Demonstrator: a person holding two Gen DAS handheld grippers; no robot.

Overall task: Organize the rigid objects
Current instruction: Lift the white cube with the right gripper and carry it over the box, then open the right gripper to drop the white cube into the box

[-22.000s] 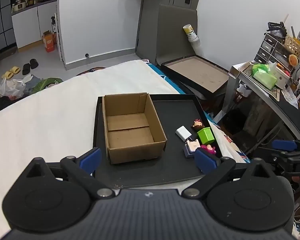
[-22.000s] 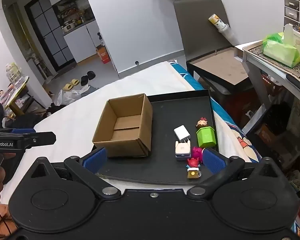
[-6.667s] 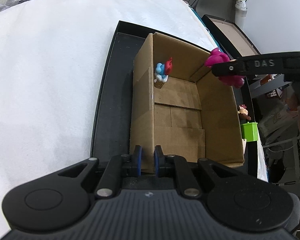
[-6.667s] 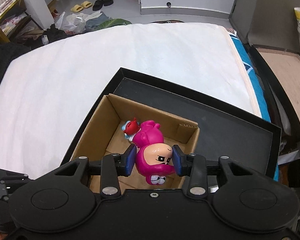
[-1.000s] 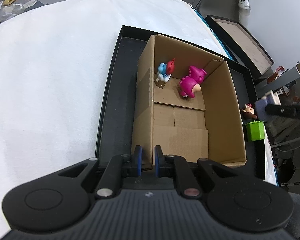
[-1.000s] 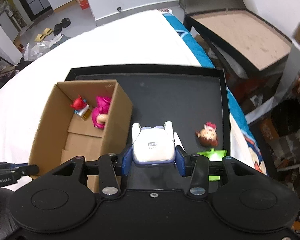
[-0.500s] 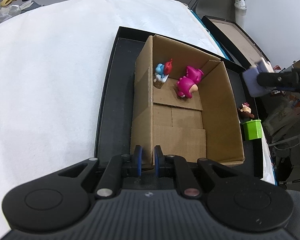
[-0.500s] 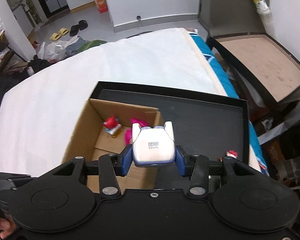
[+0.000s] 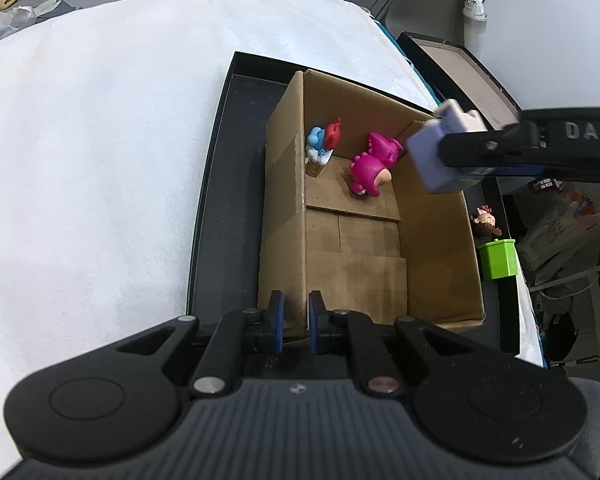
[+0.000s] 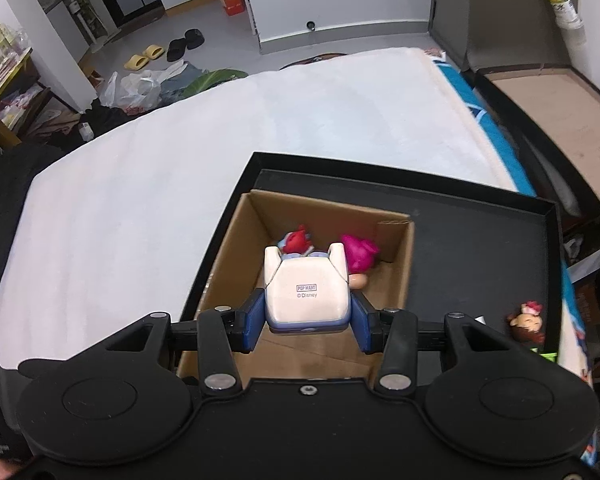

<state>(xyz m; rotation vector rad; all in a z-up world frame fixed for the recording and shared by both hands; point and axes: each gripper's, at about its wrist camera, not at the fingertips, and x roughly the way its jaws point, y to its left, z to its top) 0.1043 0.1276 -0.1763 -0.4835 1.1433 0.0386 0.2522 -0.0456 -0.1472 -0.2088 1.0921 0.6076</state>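
Note:
An open cardboard box (image 9: pixel 360 268) (image 10: pixel 228 248) stands on a black tray (image 9: pixel 220 184) (image 10: pixel 480 240). Inside it lie a blue-and-red figurine (image 9: pixel 324 140) (image 10: pixel 298 242) and a pink dinosaur toy (image 9: pixel 374 164) (image 10: pixel 358 258). My left gripper (image 9: pixel 295 322) is shut on the box's near wall. My right gripper (image 10: pixel 306 316) is shut on a white-and-lilac toy block (image 10: pixel 306 294) (image 9: pixel 436 152), held in the air over the box's far right part. On the tray right of the box stand a brown-haired figurine (image 9: pixel 485 220) (image 10: pixel 528 322) and a green block (image 9: pixel 498 258).
The tray lies on a white bed cover (image 9: pixel 100 160). A second flat black box (image 10: pixel 548 100) lies beyond the bed's right edge. A cluttered shelf and cables (image 9: pixel 568 280) crowd the right side. Shoes and bags (image 10: pixel 148 68) lie on the floor far back.
My right gripper has carried the white-and-lilac block leftward from above the tray's right side to above the box. The left gripper and the box have stayed still.

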